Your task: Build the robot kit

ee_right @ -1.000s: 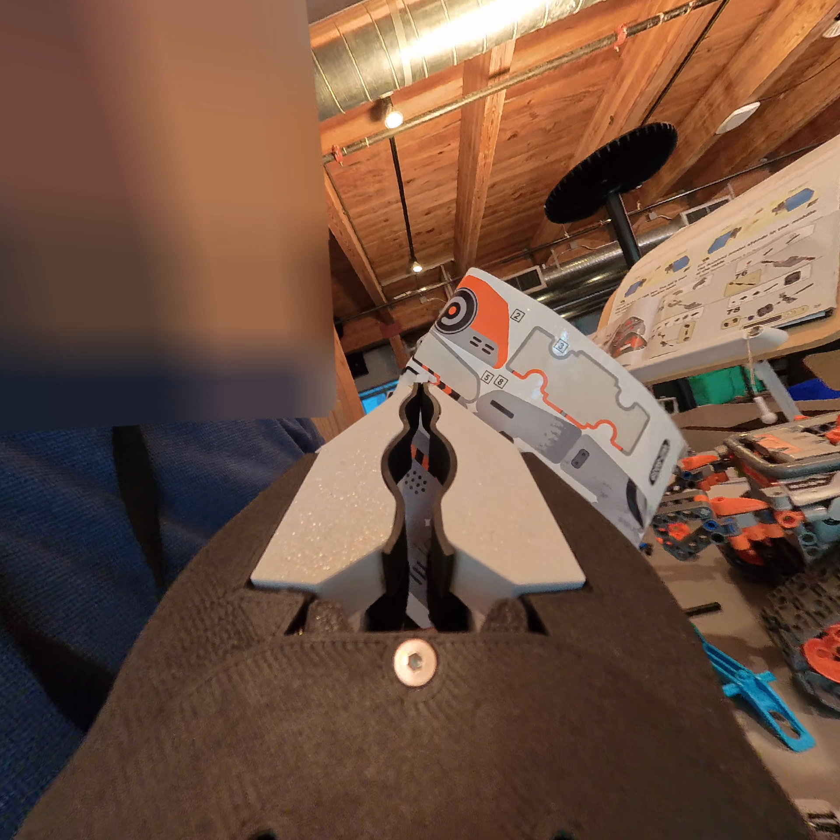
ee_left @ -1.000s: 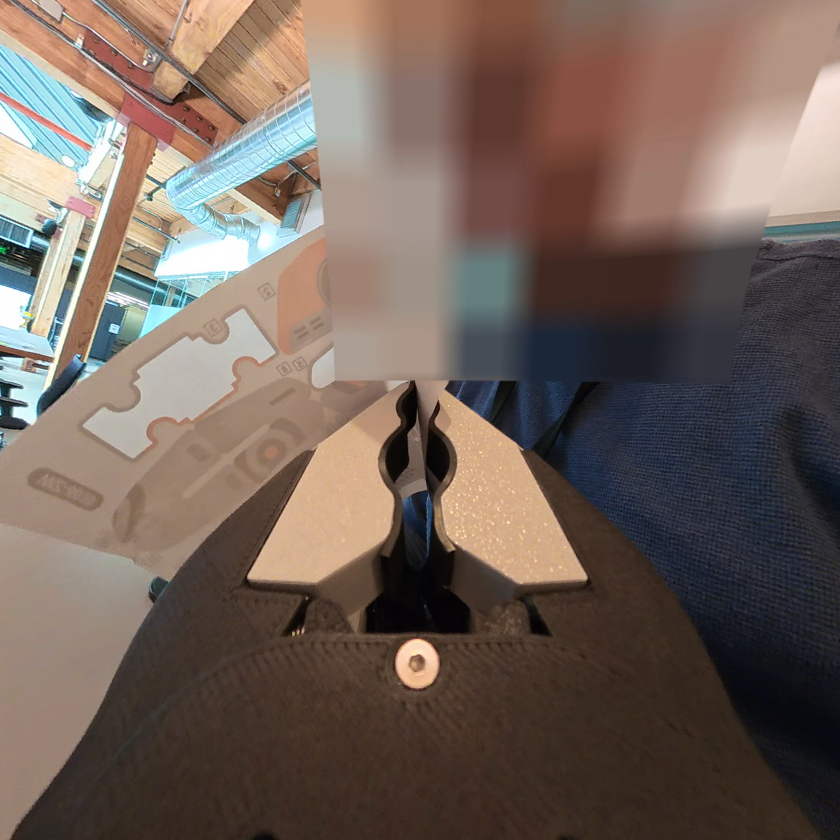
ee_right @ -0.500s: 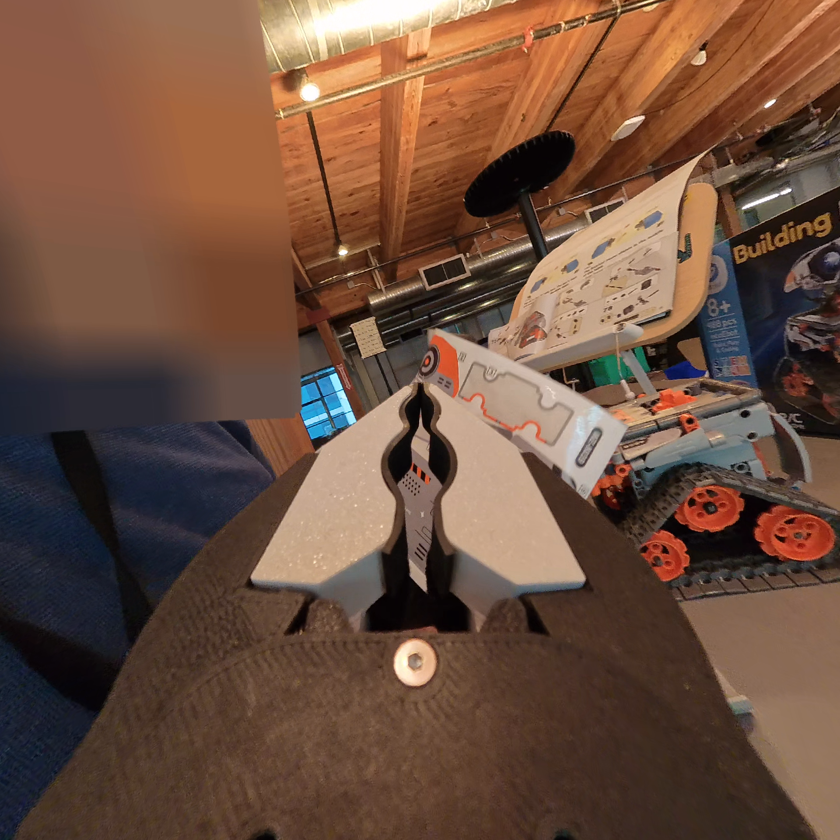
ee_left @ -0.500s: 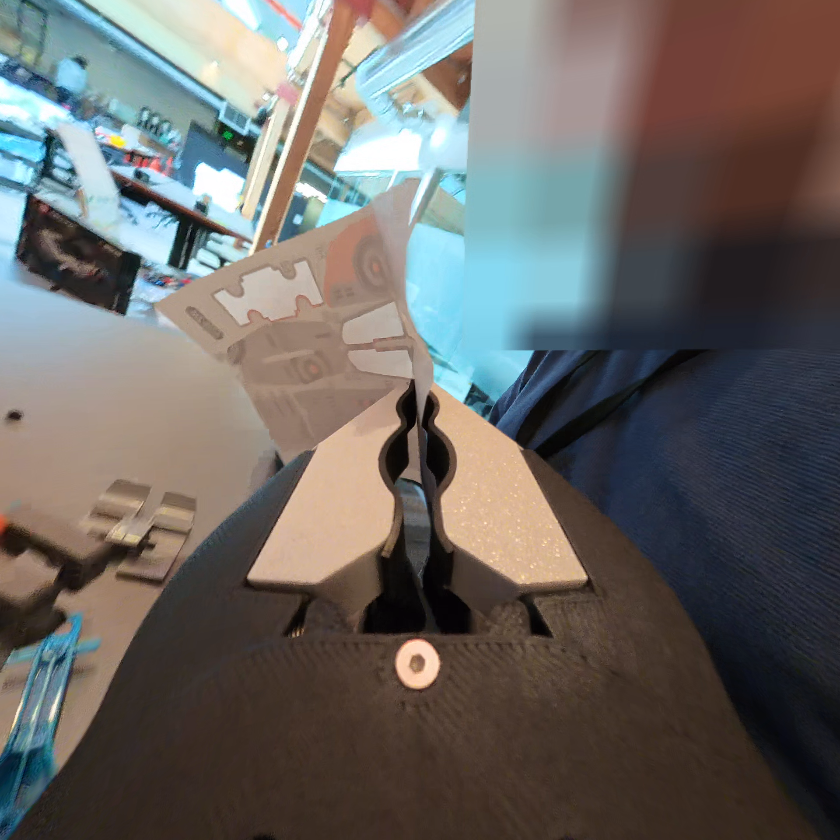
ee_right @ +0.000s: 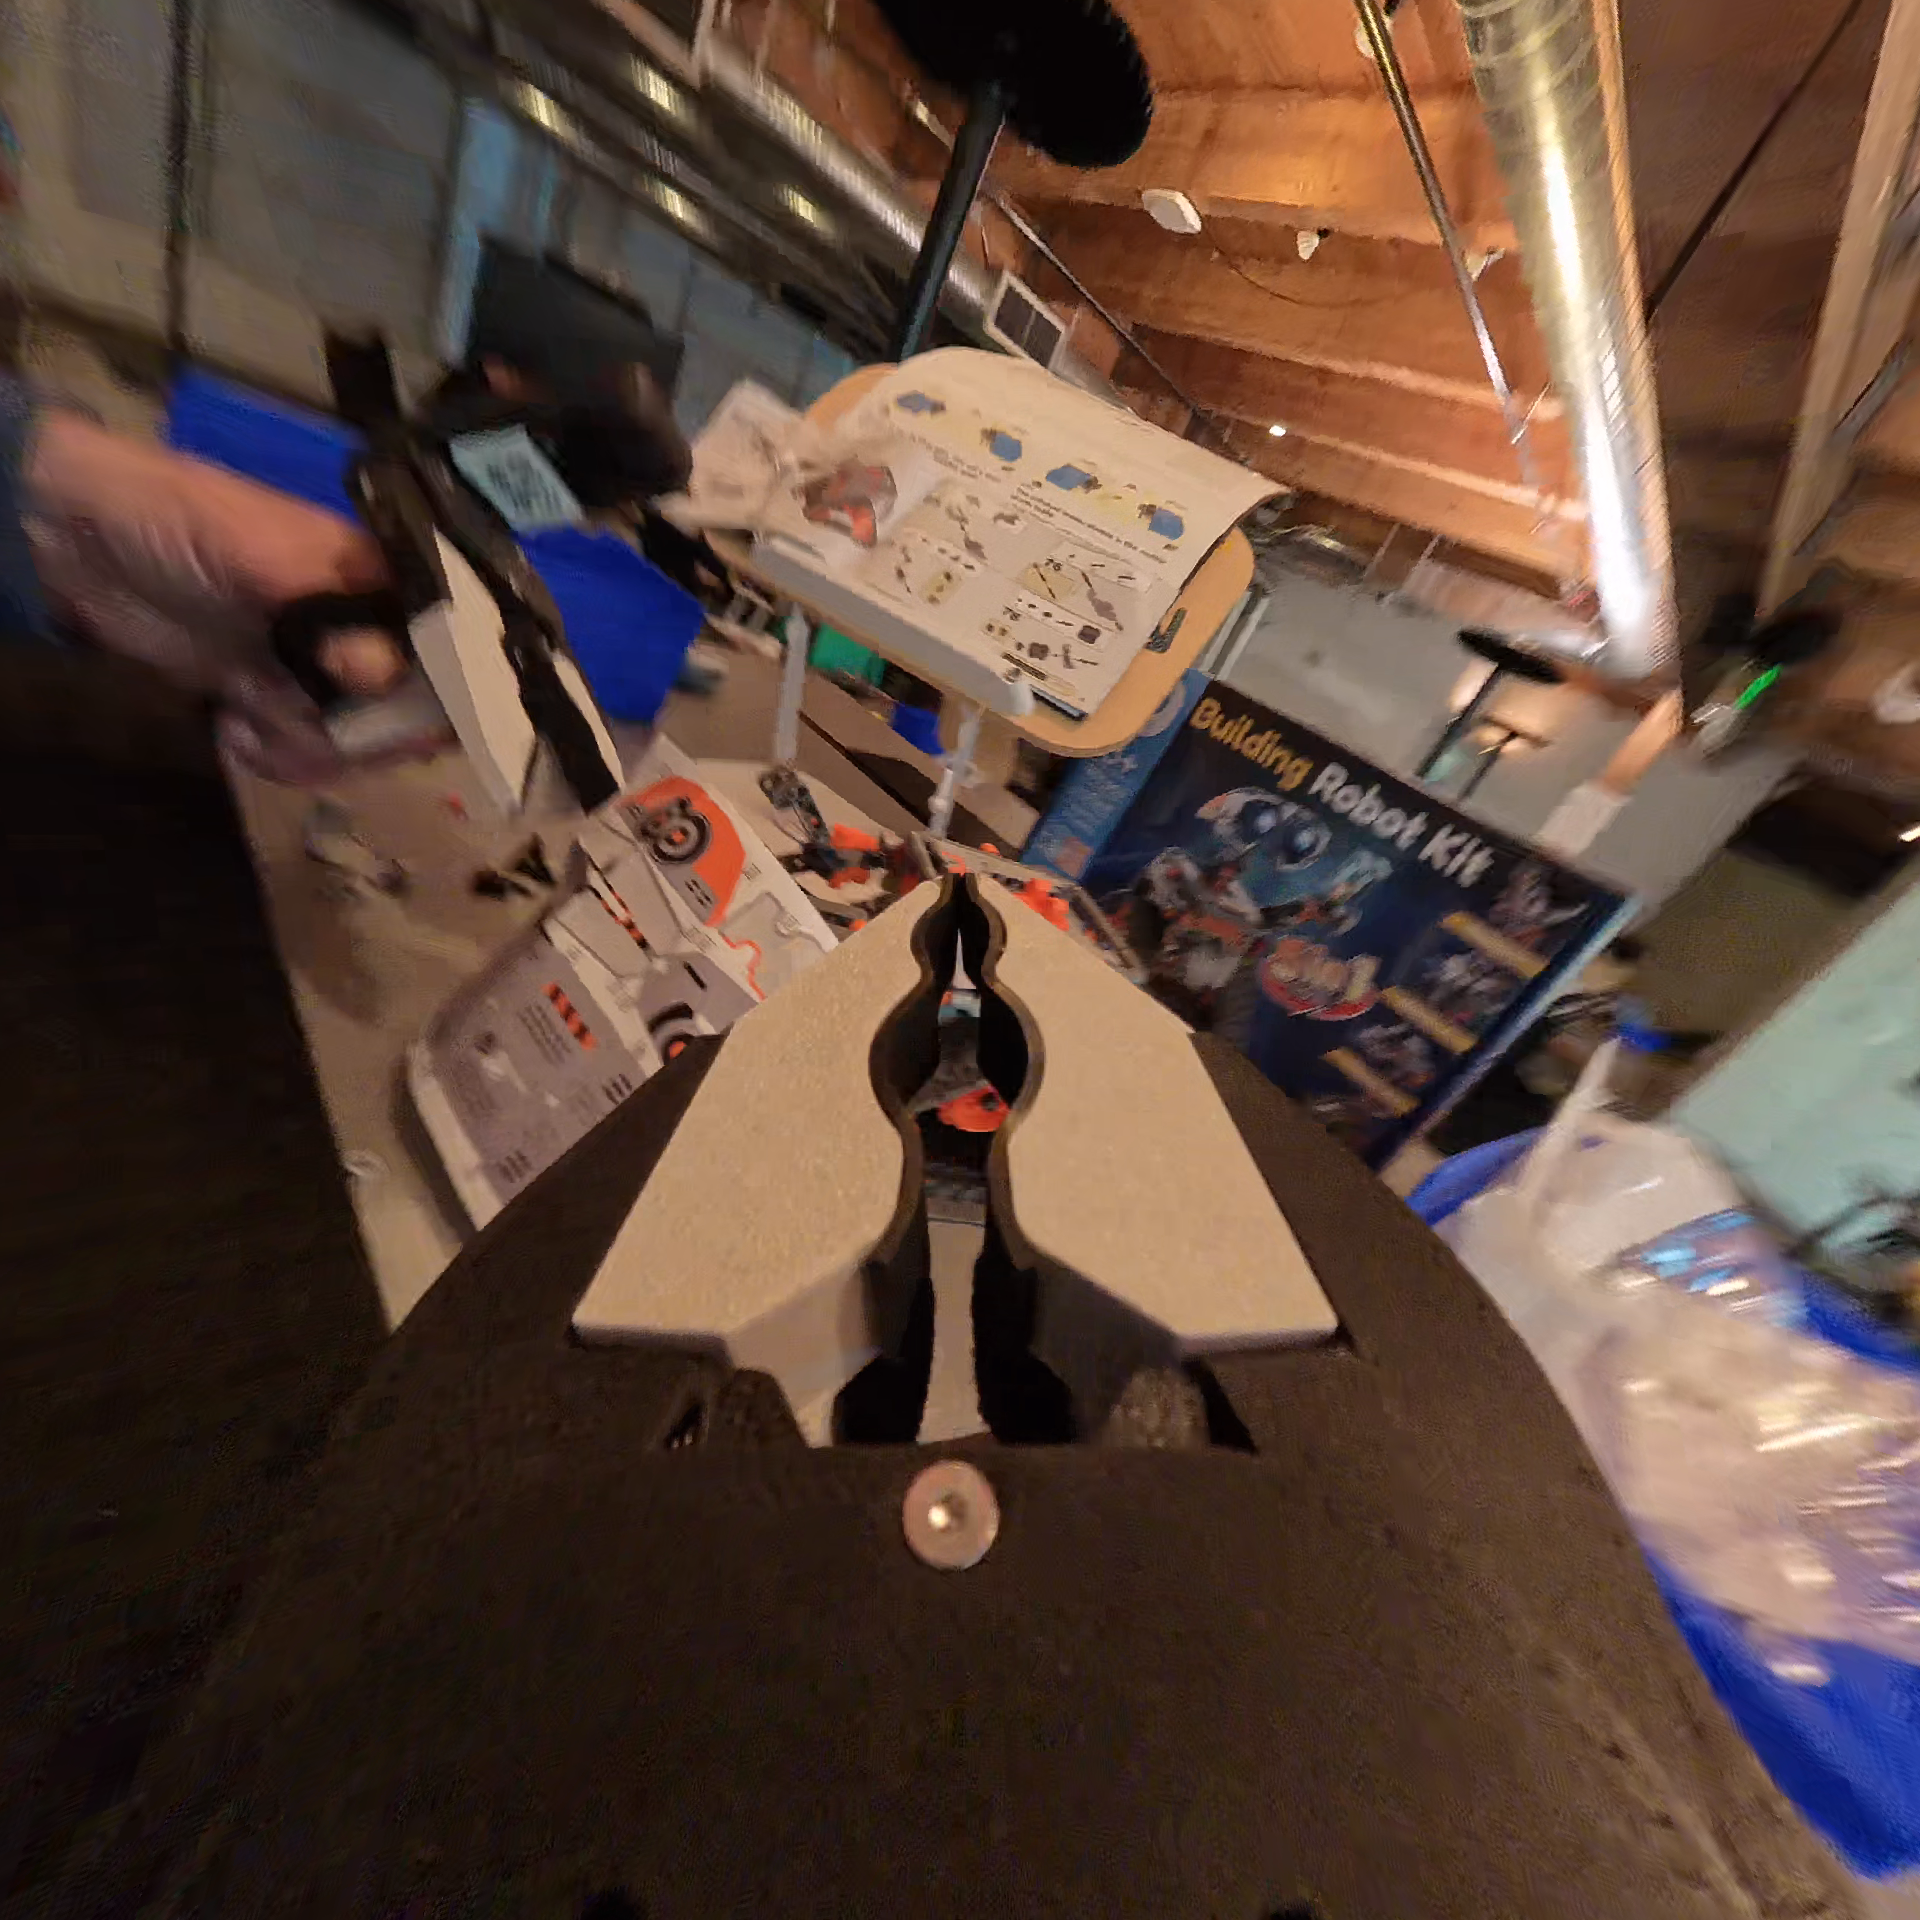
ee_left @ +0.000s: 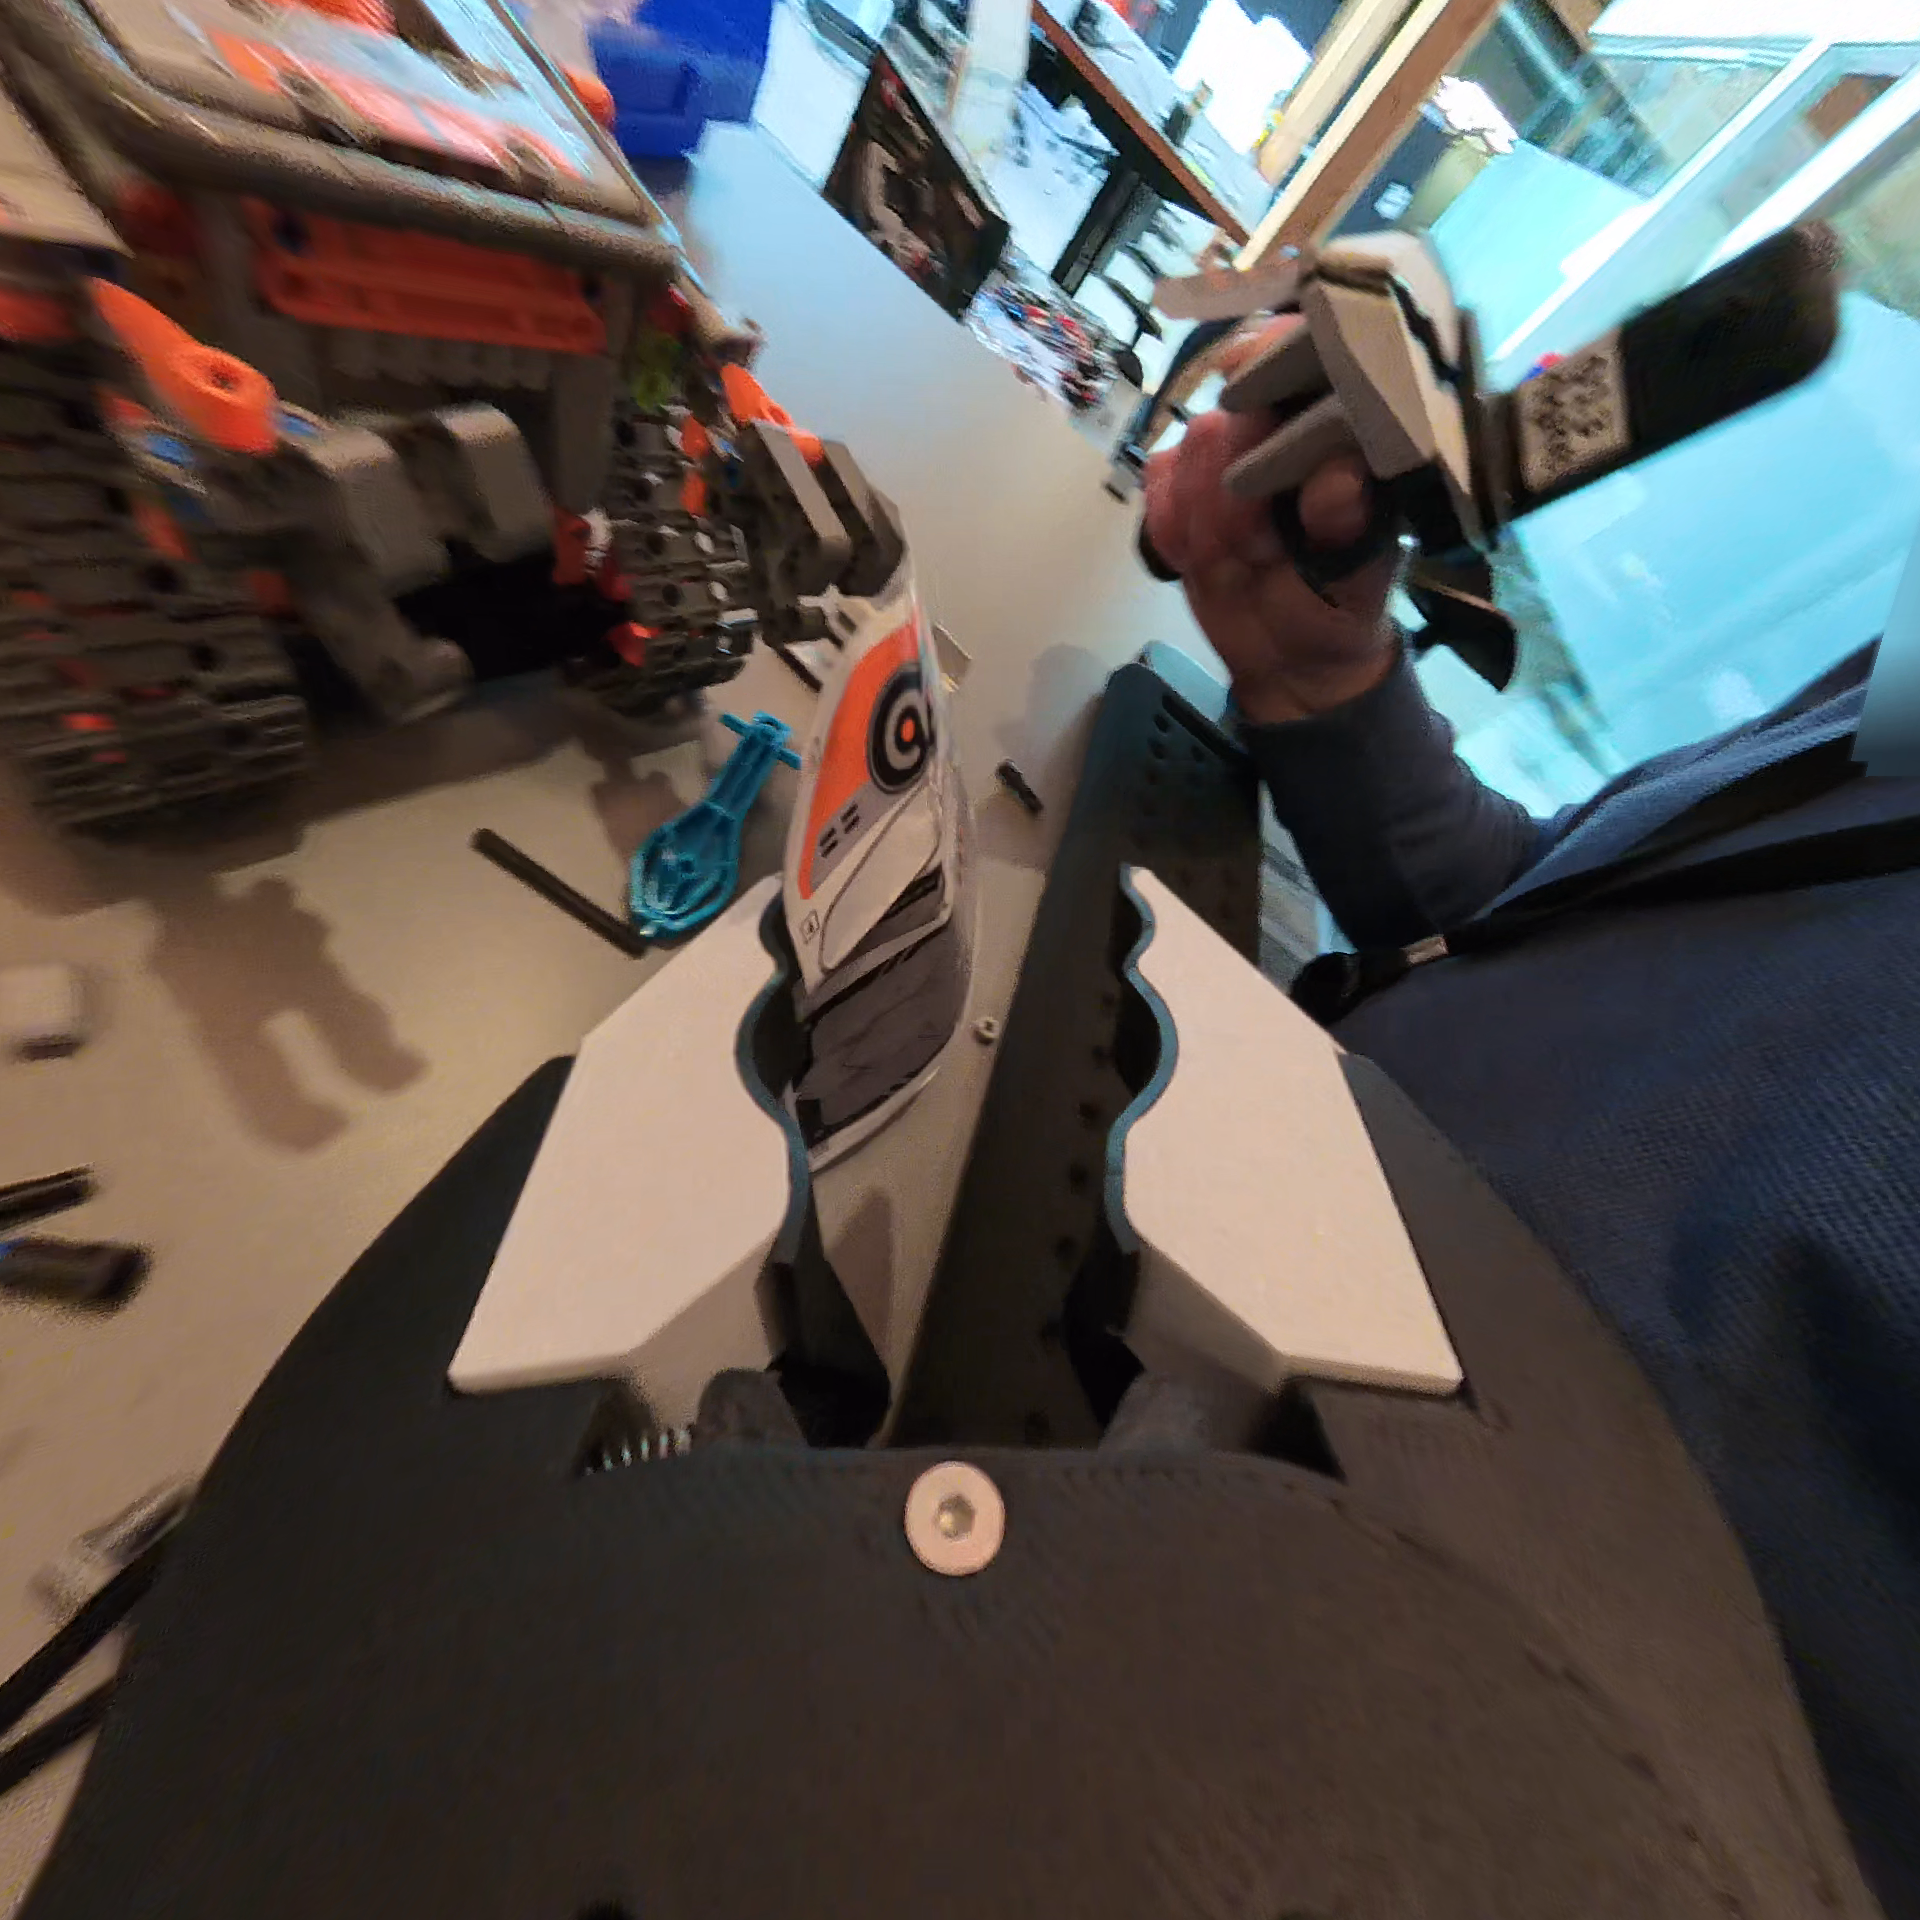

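Over the table (ee_left: 312, 1091), our left gripper (ee_left: 956, 899) gapes wide around the loose sheet (ee_left: 883, 790), and our right gripper (ee_right: 961, 883) is pinched closed on nothing.

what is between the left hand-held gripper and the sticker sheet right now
Nothing visible. The left hand-held gripper is open, and the sticker sheet shows directly in the gap between its fingers, nearer the left one; contact cannot be told. A black perforated strip lies beside the sheet, not over it.
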Demonstrator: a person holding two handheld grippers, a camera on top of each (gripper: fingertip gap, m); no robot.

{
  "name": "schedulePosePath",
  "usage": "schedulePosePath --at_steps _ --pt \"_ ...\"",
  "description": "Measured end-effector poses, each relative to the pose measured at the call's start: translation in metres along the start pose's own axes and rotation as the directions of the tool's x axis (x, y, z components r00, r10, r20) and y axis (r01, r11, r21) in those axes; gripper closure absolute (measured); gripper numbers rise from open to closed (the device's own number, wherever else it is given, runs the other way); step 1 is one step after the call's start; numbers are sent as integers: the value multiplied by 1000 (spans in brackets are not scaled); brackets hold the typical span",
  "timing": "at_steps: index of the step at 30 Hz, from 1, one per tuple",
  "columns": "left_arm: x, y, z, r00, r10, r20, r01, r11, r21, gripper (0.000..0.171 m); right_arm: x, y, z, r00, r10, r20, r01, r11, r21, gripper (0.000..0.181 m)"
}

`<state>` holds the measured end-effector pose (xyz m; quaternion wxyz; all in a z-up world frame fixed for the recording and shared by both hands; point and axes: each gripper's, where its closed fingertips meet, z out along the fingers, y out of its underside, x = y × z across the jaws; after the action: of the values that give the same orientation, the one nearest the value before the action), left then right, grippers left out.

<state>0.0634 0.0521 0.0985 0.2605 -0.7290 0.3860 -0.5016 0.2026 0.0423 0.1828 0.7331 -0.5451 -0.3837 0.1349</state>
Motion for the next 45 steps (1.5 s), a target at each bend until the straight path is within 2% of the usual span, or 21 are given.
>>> schedulePosePath --at_steps 2,4,6,8,10,11,14,17,18,22,24,28,30,34,37,40,43,45 --pt "-1 -12 -17 998 38 54 -40 998 43 111 -8 -5 5 967 -251 -30 250 967 -55 181" --pt "5 -31 -30 989 102 106 -112 990 89 116 -16 -8 10 905 -425 -30 421 902 -96 181" --pt "32 -55 -35 988 152 36 -156 973 168 123 -24 -8 14 836 -549 -12 543 829 -131 181" --pt "66 -73 -30 979 171 -109 -145 966 212 135 -32 -14 16 796 -606 -5 601 790 -120 181" --pt "83 -82 -15 968 191 -163 -158 968 194 142 -37 -20 15 762 -647 0 644 758 -104 181" --pt "86 -84 -5 969 184 -167 -155 973 173 148 -39 -25 15 750 -661 -1 659 747 -87 181" --pt "86 -93 21 970 123 -210 -96 986 133 148 -49 -35 14 706 -708 17 708 705 -50 181" --pt "93 -91 41 939 -8 -343 29 998 55 141 -56 -41 12 668 -744 35 745 667 -29 181" --pt "90 -90 48 937 -38 -348 56 998 41 137 -58 -43 12 660 -751 38 752 659 -22 181" --pt "91 -84 58 898 -128 -420 143 990 4 145 -63 -44 12 632 -773 52 775 632 -16 181" --pt "95 -84 57 871 -151 -467 172 985 1 149 -62 -44 11 629 -776 50 777 629 -19 181" --pt "100 -87 55 846 -148 -512 182 983 16 170 -62 -43 10 624 -779 53 781 624 -23 181" --pt "102 -85 56 851 -131 -509 156 988 6 171 -63 -43 11 624 -780 56 781 624 -22 181" --pt "102 -90 56 868 -75 -491 120 991 62 171 -62 -38 13 641 -764 75 767 640 -38 181" --pt "104 -97 55 881 -11 -473 78 989 122 171 -56 -37 12 732 -677 77 681 730 -55 179" --pt "99 -103 57 896 17 -443 66 983 171 171 -48 -35 12 787 -613 67 617 784 -66 175" --pt "93 -117 52 906 38 -422 79 964 256 171 -43 -28 14 841 -535 75 540 835 -105 158" --pt "94 -124 48 912 81 -402 53 949 311 171 -41 -30 13 925 -371 77 376 924 -73 159"
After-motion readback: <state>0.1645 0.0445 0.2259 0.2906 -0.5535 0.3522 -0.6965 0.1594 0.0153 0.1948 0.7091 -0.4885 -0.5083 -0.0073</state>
